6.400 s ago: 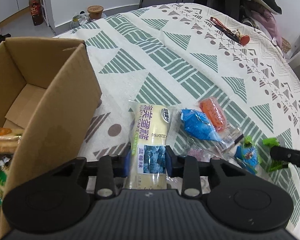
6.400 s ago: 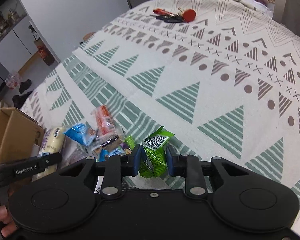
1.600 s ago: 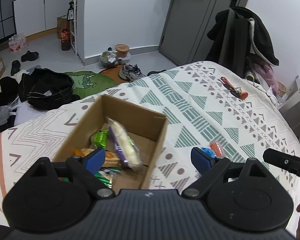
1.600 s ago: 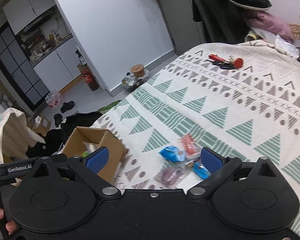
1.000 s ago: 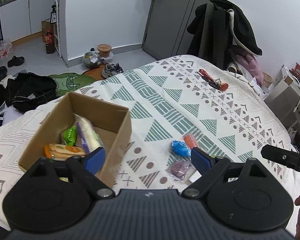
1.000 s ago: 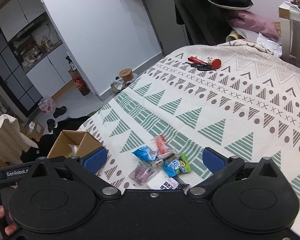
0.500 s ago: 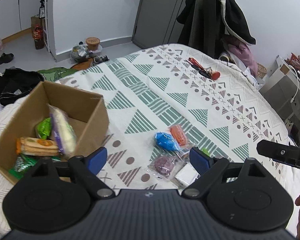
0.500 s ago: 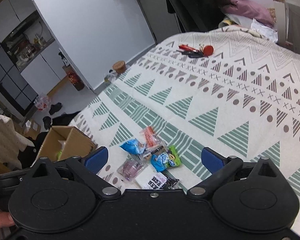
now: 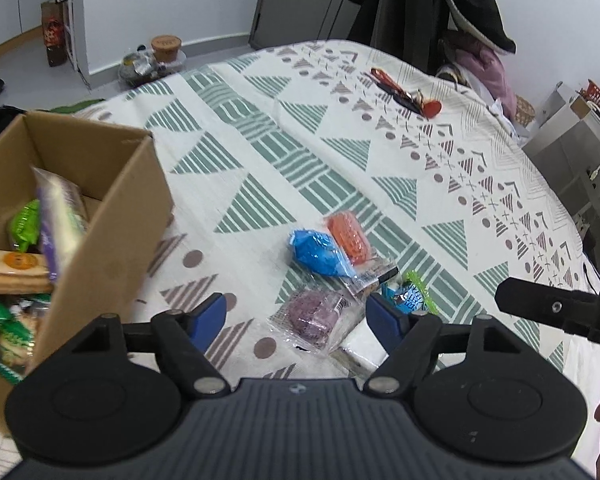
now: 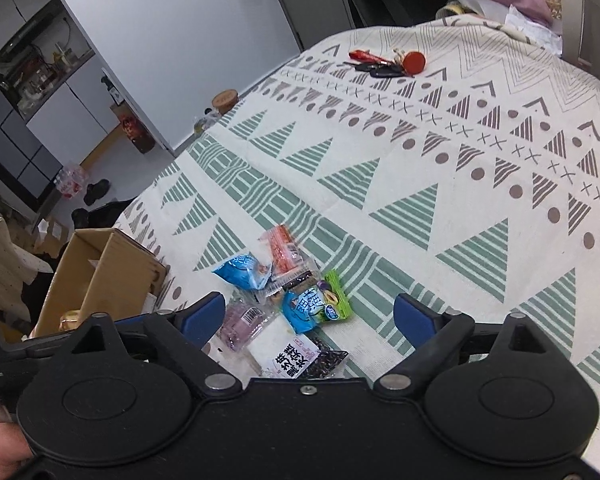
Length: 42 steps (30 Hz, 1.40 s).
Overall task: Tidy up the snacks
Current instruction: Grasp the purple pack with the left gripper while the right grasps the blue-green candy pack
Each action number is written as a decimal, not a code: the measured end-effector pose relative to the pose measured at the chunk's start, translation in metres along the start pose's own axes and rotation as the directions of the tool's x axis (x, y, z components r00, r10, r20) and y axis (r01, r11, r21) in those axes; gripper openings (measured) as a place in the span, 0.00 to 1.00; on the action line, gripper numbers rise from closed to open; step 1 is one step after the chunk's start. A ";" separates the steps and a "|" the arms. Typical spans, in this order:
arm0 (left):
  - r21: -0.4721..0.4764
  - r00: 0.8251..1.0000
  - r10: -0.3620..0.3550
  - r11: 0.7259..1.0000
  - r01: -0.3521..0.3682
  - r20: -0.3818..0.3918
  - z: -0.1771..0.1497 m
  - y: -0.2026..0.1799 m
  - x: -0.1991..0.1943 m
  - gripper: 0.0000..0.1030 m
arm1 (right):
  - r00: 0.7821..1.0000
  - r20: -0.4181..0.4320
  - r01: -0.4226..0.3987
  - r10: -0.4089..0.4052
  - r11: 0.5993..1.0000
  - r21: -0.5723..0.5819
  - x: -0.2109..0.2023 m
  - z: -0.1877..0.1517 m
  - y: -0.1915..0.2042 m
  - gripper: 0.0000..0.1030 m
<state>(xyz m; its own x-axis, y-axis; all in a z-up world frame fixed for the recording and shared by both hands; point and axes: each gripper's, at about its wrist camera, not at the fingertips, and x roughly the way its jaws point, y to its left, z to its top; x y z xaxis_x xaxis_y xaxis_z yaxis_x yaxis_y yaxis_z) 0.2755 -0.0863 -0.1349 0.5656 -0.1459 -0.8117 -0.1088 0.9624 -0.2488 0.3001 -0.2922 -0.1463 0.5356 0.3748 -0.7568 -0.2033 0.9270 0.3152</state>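
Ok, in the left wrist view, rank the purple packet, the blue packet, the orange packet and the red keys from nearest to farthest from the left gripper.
1. Purple packet: just ahead of the left gripper, whose jaws are closing, nothing gripped.
2. Blue packet: farther up the bedspread.
3. Orange packet: beside the blue one, slightly beyond.
4. Red keys: far across the bed.

The right gripper (image 10: pixel 310 316) hangs over the bedspread (image 10: pixel 440 168), jaws wide but closing, nothing pressed between them. Between the jaws lie a blue-green packet (image 10: pixel 316 304) and a white packet (image 10: pixel 288 354); a cardboard box (image 10: pixel 100 276) sits beyond the left jaw.
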 end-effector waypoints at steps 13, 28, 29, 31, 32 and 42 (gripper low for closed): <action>0.008 0.995 -0.029 1.000 0.030 -0.098 -0.002 -0.007 0.055 0.66 | 0.997 -0.077 0.007 -0.006 1.000 0.014 0.034 0.000 -0.012 0.86; 0.127 0.986 0.017 0.992 0.004 -0.168 0.003 -0.014 0.080 0.42 | 0.989 -0.145 0.024 -0.023 1.000 0.005 0.073 0.002 -0.006 0.81; 0.133 0.985 0.017 0.991 0.005 -0.170 0.003 -0.012 0.080 0.37 | 0.989 -0.146 0.024 -0.024 1.000 0.001 0.075 0.002 -0.005 0.80; 0.128 0.985 0.010 0.992 0.012 -0.170 0.004 -0.008 0.078 0.33 | 0.988 -0.153 0.021 -0.021 1.000 -0.004 0.080 0.002 -0.002 0.75; 0.123 0.986 0.004 0.992 0.017 -0.169 0.003 -0.006 0.077 0.32 | 0.986 -0.164 0.017 -0.017 1.000 -0.001 0.083 0.002 -0.002 0.69; 0.068 0.989 0.010 0.998 0.000 -0.146 0.006 0.005 0.056 0.30 | 0.991 -0.129 0.016 -0.023 0.998 -0.061 0.075 0.000 0.008 0.39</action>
<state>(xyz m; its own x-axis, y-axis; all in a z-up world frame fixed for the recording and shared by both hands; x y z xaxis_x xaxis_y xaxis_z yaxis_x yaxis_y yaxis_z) 0.3117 -0.0883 -0.1789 0.4387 -0.1686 -0.8827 -0.0532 0.9756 -0.2128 0.3386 -0.2567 -0.2005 0.4296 0.3518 -0.8317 -0.2443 0.9319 0.2680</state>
